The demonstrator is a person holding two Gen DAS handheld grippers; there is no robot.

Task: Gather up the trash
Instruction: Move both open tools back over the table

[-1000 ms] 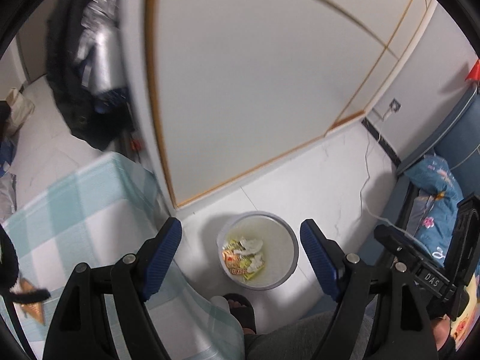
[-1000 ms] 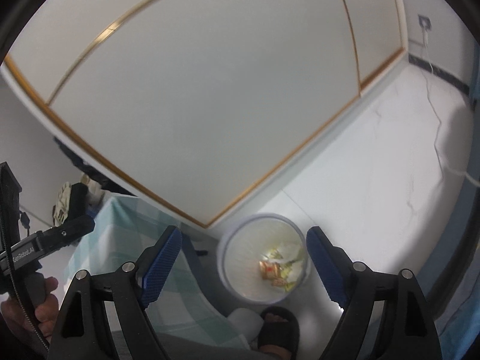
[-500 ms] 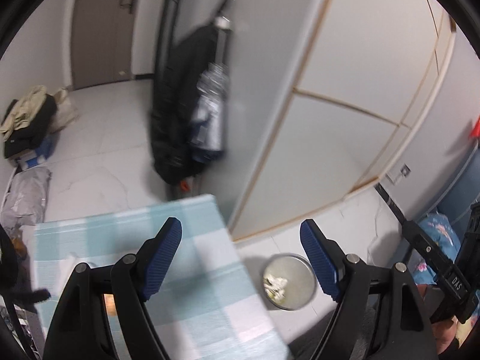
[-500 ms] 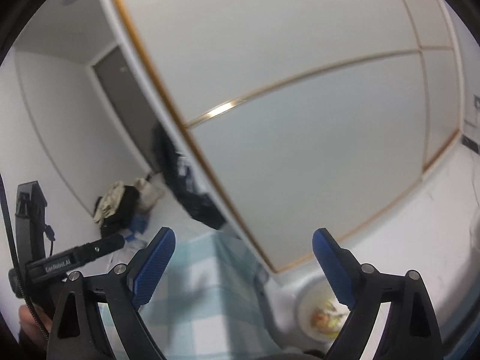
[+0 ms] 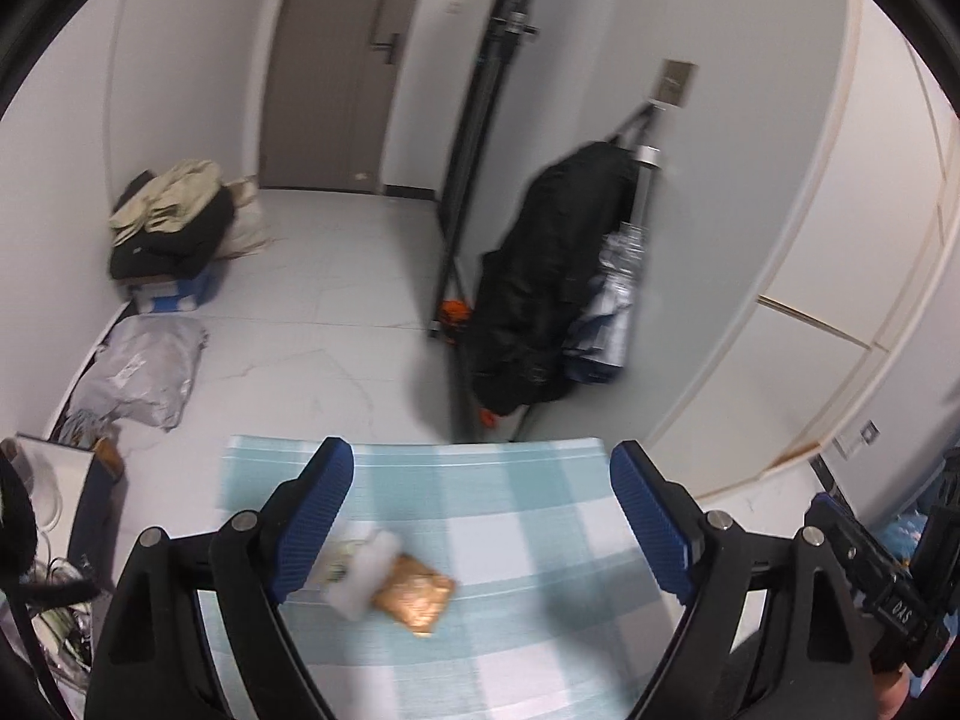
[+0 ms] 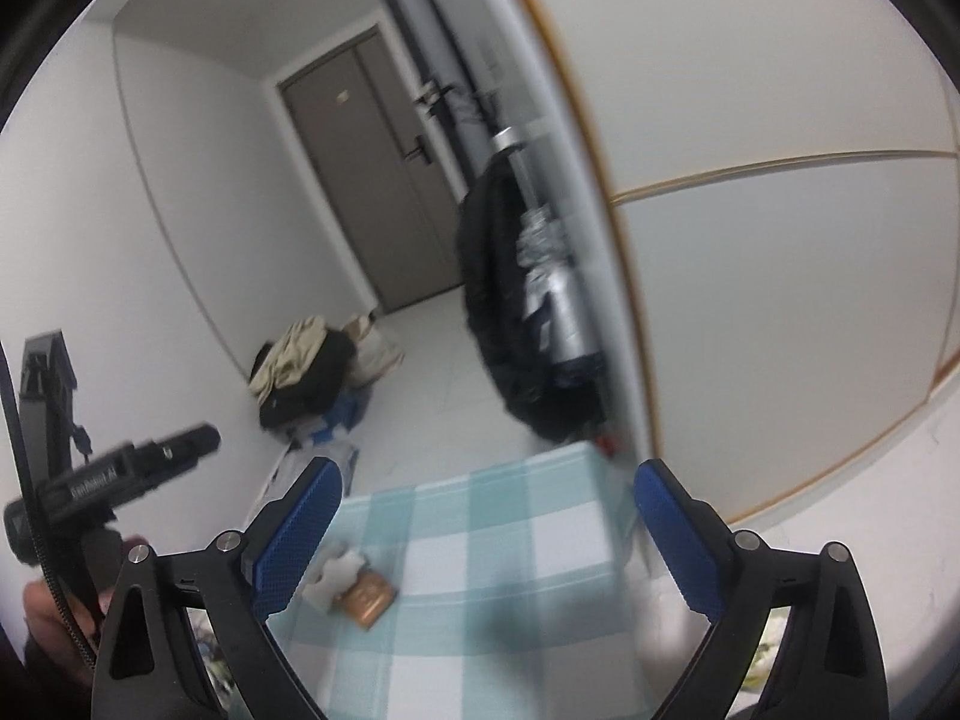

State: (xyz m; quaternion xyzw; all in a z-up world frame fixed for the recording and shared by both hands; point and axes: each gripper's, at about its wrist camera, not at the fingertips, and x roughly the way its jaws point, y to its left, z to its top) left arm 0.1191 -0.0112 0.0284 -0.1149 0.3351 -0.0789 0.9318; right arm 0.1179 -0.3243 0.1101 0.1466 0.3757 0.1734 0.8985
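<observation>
Your trash — a white wad (image 5: pixel 366 576) touching a tan packet (image 5: pixel 414 594) — lies just inside the left gripper's (image 5: pixel 480 516) left finger; both grippers' jaws are opening wide, empty; the right gripper (image 6: pixel 486 534) sits farther off.

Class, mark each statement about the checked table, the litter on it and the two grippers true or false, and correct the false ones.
1. A gold-brown foil packet lies on the blue-and-white checked tablecloth. True.
2. A white crumpled tissue lies apart from the packet. False: they touch.
3. The left gripper holds the packet. False: its jaws are opening, nothing between them.
4. The right gripper is empty. True.
</observation>
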